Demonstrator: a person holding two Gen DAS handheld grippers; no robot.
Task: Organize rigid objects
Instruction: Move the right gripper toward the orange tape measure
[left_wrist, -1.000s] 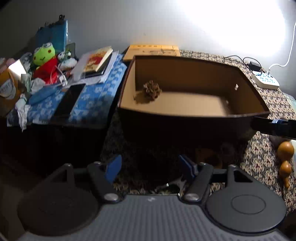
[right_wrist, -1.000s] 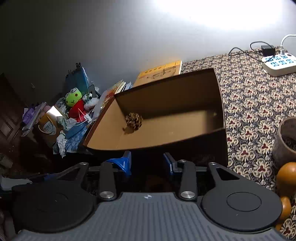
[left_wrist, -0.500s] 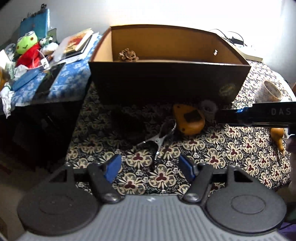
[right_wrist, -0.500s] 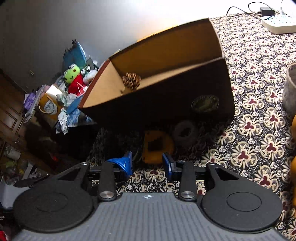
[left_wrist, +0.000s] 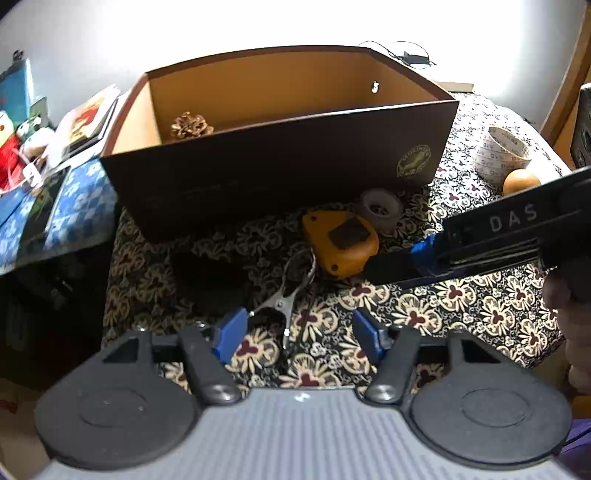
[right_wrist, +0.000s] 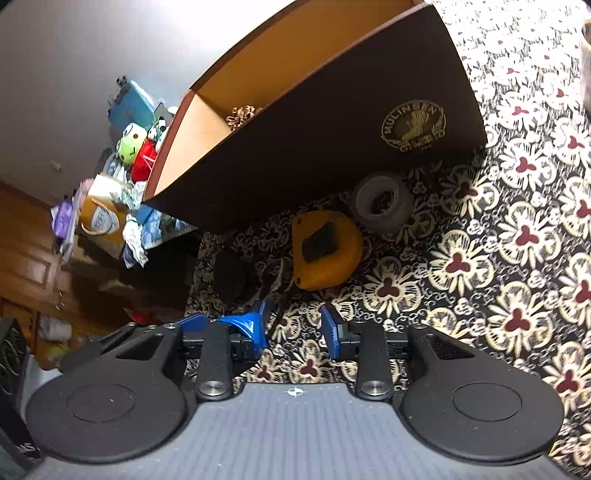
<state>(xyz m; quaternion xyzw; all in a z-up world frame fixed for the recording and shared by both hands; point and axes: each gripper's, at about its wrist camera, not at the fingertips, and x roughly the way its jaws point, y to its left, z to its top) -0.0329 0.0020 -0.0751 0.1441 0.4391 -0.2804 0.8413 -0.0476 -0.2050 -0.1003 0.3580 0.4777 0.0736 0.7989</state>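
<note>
Only the left wrist view shows the right gripper (left_wrist: 391, 267) from outside: it reaches in from the right edge, its blue-tipped end just beside the orange tape measure (left_wrist: 341, 242). That view also shows a printed tape roll (left_wrist: 504, 149) and a wooden ball (left_wrist: 521, 181) at far right. The right wrist view alone gives the gold emblem (right_wrist: 413, 125) on the box wall clearly, plus a green frog plush (right_wrist: 131, 147) past the table edge.

Left gripper (left_wrist: 297, 334): jaws wide apart, holding nothing, hanging over the patterned tablecloth (left_wrist: 480, 306). A metal spring clip (left_wrist: 291, 291) lies between and just ahead of its fingertips; contact cannot be told.

Right gripper (right_wrist: 295, 325) in its own view: jaws parted to a moderate gap, empty, above the cloth, the tape measure (right_wrist: 325, 254) ahead.

Brown box (left_wrist: 280, 162) stands open-topped on the table; a pine cone (left_wrist: 192, 125) sits inside at its left rear. A grey tape roll (left_wrist: 380, 208) lies against the box front, touching or nearly touching the tape measure. A dark round object (right_wrist: 231, 275), poorly lit, lies left of the clip. Books (left_wrist: 88, 122) are stacked left of the box.
</note>
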